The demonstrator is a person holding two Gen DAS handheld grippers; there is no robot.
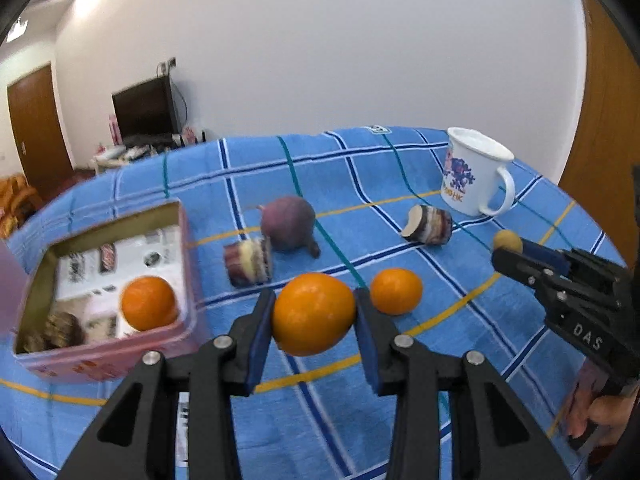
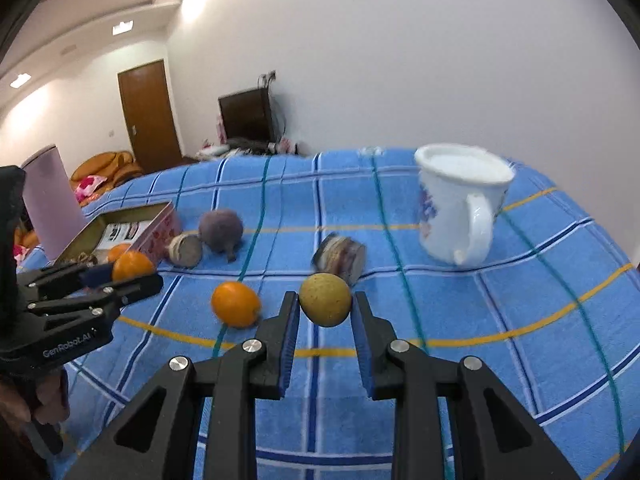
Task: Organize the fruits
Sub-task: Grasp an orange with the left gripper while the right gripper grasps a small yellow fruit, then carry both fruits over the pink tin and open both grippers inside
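Now | left hand-held gripper clamps orange | right hand-held gripper grips yellow-green fruit | tin blurred

The cloth is bright blue, checked with dark blue and white lines, plus thinner yellow and teal stripes. Three oranges are vivid orange: one between blue pads, one on the cloth, one in the tin, which is pink outside with red marks and dull gold inside. The beet is dusky purple. Two cut chunks show purple, brown and cream bands. The mug is white with a blue-and-pink print and orange lettering. The small fruit is yellowish-green, speckled. Both grippers are black with blue pads.
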